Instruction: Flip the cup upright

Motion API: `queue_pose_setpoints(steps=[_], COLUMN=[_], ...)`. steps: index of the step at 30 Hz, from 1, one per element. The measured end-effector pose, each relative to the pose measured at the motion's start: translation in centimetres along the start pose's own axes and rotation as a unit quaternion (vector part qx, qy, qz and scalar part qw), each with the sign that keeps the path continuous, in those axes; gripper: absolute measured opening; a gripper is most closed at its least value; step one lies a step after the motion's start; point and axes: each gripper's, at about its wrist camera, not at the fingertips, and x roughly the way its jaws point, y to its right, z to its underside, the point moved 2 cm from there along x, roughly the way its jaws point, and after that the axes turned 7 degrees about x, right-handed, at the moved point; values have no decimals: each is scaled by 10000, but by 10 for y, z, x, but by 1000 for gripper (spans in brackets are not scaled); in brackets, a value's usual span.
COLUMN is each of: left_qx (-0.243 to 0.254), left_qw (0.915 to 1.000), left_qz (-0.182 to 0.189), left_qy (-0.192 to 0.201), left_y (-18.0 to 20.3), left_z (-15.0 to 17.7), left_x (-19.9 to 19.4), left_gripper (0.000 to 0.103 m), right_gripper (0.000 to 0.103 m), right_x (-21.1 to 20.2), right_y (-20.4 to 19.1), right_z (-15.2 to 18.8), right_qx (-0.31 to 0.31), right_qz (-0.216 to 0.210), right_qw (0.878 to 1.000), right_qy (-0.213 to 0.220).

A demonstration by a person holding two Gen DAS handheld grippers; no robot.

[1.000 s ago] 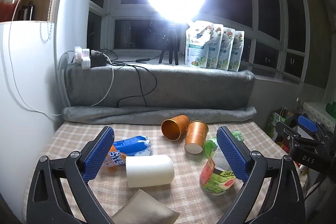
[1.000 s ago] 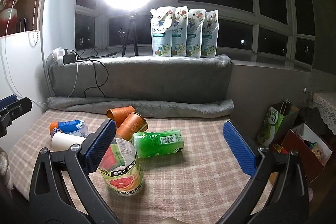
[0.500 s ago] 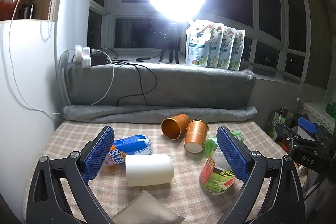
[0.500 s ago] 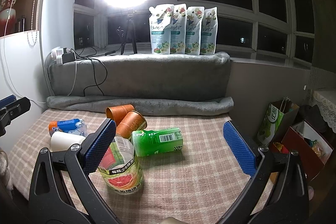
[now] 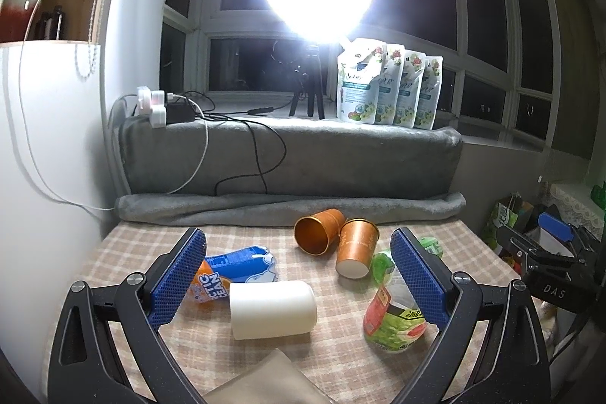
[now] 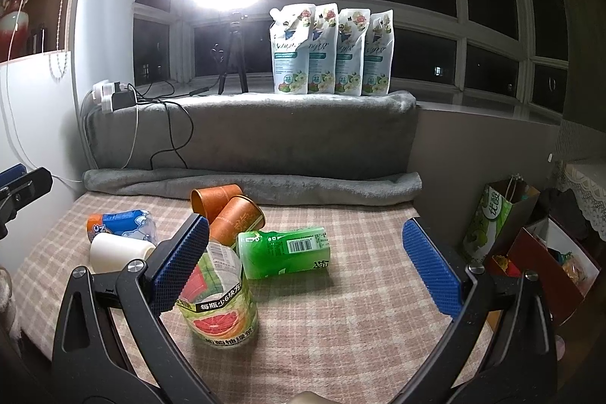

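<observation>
Left wrist view is showing the left gripper (image 5: 297, 284) hanging over the checked surface (image 5: 132, 252) with its jaws spread wide and nothing between them. Two orange cups (image 5: 318, 236) are lying on their sides at the far middle of the surface, touching each other: one is showing its empty mouth, the other (image 5: 356, 248) its white base. Taking that pair as the landmark, one white cup (image 5: 272, 309) is lying on its side nearer the camera and to the left, with one blue and orange packet (image 5: 231, 269) just beyond it. Right of the pair, one green bottle (image 6: 286, 252) is lying flat, and one cut-open bottle with a grapefruit label (image 6: 219, 305) is standing in front of it; what it holds cannot be told. Four white pouches (image 6: 331, 50) are standing in a row on the sill behind the pair. The right gripper (image 6: 306, 267) is hovering with its jaws released wide, grasping nothing.
</observation>
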Motion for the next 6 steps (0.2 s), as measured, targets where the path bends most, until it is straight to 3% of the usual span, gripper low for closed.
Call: queue_pose_setpoints(steps=[6], left_qx=[8], left_qw=[10000], left_qz=[-48], left_qy=[48], left_y=[-1], left_z=[-1], left_x=[-1], left_gripper=[98], right_gripper=[103], right_x=[1], right_y=[0], right_z=[0], right_qx=[-6], right_qz=[-8], right_qw=[10000], right_qy=[-3])
